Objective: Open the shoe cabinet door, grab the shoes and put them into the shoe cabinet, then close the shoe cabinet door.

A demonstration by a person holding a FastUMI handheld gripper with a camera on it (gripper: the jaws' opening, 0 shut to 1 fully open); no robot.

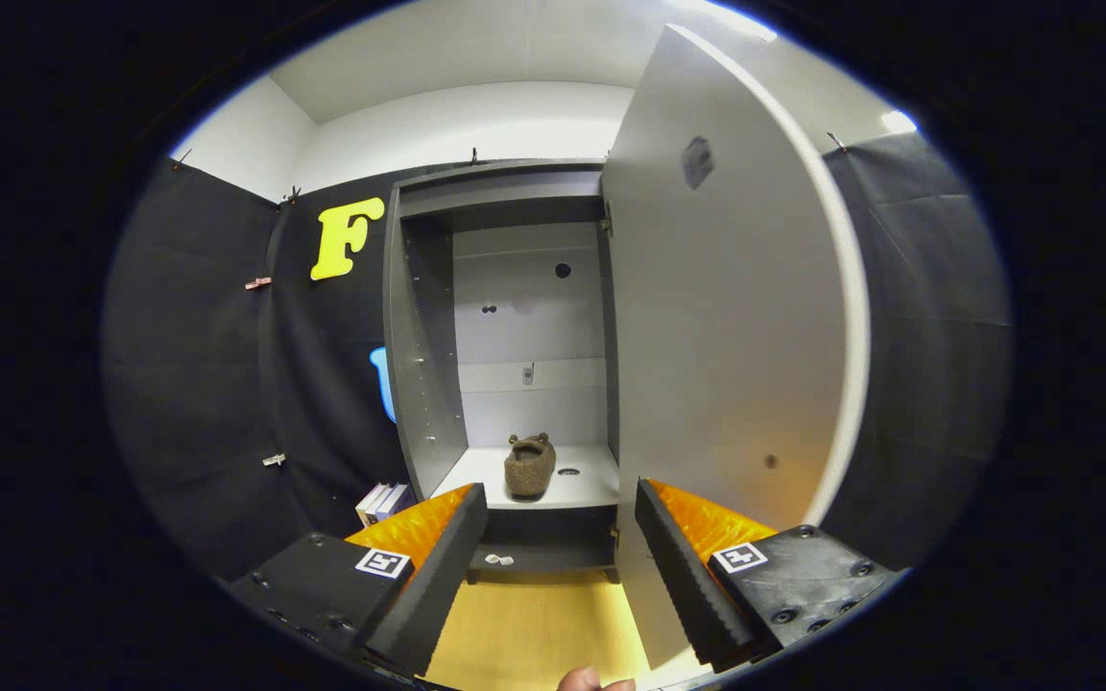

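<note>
Gripper view, looking forward along the two fingers toward the shoe cabinet (423, 365). The gripper (563, 537) stands wide open and holds nothing; bare wooden floor (534, 629) shows in the gap between its fingers. The cabinet door (726, 317) is swung fully open on the right side and stands just beside the right finger, its inner face turned toward the camera. Inside the cabinet, a brown shoe (529, 465) rests on the pale shelf (587, 485), near the front edge and roughly upright, its opening facing up. The shoe lies beyond the fingertips, well apart from them, and close to the centre line between them. A small dark hole (568, 471) in the shelf sits just beside the shoe. Some books (382, 499) stand on the floor to the left of the cabinet, behind the left finger. A fingertip (584, 680) of the person holding the tool shows at the bottom, under the gap.

Judged progress: the door is open and one shoe is already placed, so the first two steps appear done, at least for this shoe. Whether a second shoe remains outside cannot be told. The remaining step is closing the door, which would call for bringing the open fingers to the door's free edge at the right.
</note>
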